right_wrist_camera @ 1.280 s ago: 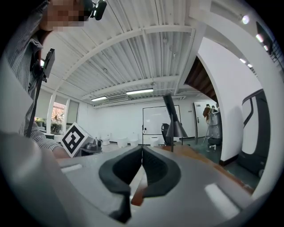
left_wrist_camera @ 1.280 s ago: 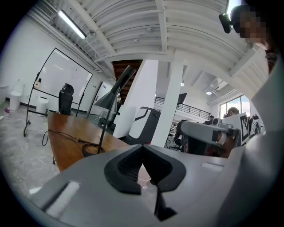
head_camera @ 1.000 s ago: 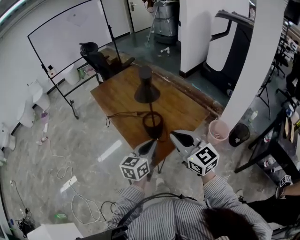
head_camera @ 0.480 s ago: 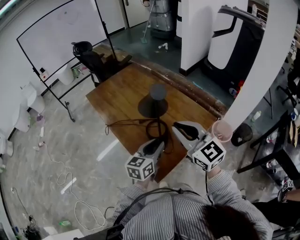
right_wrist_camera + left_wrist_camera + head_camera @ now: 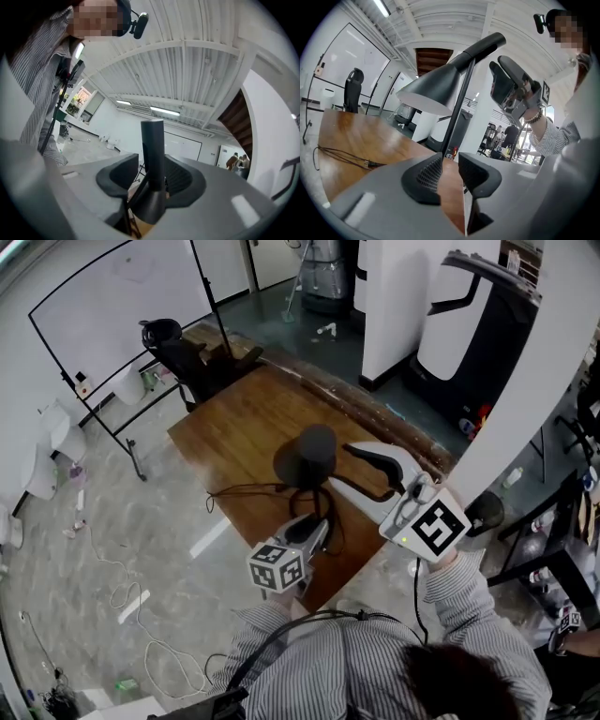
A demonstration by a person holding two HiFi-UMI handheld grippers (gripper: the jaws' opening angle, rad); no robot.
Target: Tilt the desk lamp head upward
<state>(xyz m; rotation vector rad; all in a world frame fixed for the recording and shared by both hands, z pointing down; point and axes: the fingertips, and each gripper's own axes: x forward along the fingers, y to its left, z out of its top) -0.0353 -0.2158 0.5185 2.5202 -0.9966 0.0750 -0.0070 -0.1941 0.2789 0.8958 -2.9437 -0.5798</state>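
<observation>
Lamp: a black metal desk lamp (image 5: 305, 454) with a cone head stands on the brown wooden surface (image 5: 234, 432).
Left tool (image 5: 449, 161): down low by the lamp. Its jaws have just been opening. The thin pole (image 5: 456, 117) shows in the gap, not pinched.
Right tool (image 5: 150, 174): up at the lamp head. Its jaws have just been opening. The round top (image 5: 153, 145) sits between them, not squeezed.

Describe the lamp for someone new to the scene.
Find the wooden table on the grey floor. Near its front edge stands the lamp: black cone shade, thin stem. Its only neighbour there is a black cable lying flat.
</observation>
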